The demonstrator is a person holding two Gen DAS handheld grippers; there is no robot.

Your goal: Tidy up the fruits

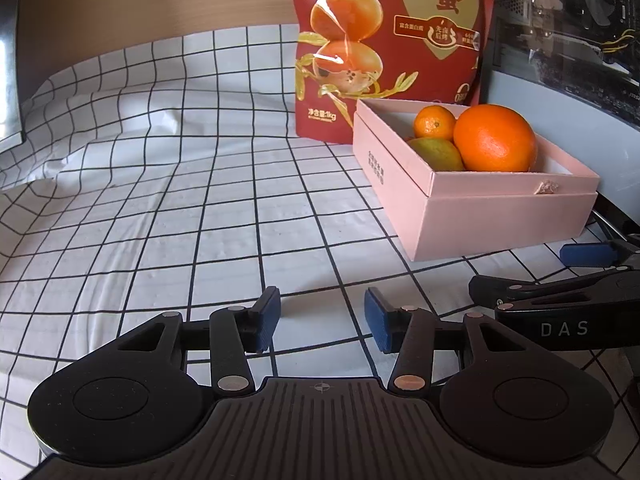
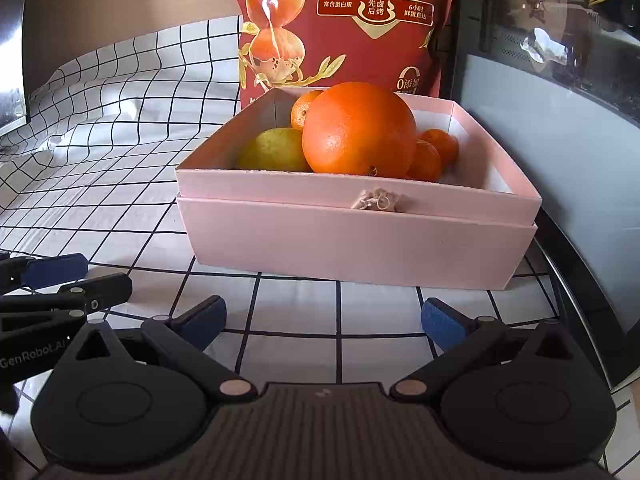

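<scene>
A pink box [image 1: 480,216] [image 2: 360,240] stands on the checked cloth. In it lie a large orange [image 1: 495,138] [image 2: 358,128], a yellow-green fruit [image 1: 438,154] [image 2: 274,150] and small mandarins [image 1: 434,122] [image 2: 438,146]. My left gripper [image 1: 322,318] is open and empty, low over the cloth, left of and in front of the box. My right gripper [image 2: 324,320] is open wide and empty, just in front of the box. Each gripper shows at the edge of the other's view, the right one [image 1: 560,280] and the left one [image 2: 60,280].
A tall red snack bag [image 1: 384,40] [image 2: 344,24] stands behind the box. A dark panel with a grey lower face [image 2: 560,120] lies to the right of the box. The white black-grid cloth [image 1: 160,200] spreads to the left, wrinkled at the far left.
</scene>
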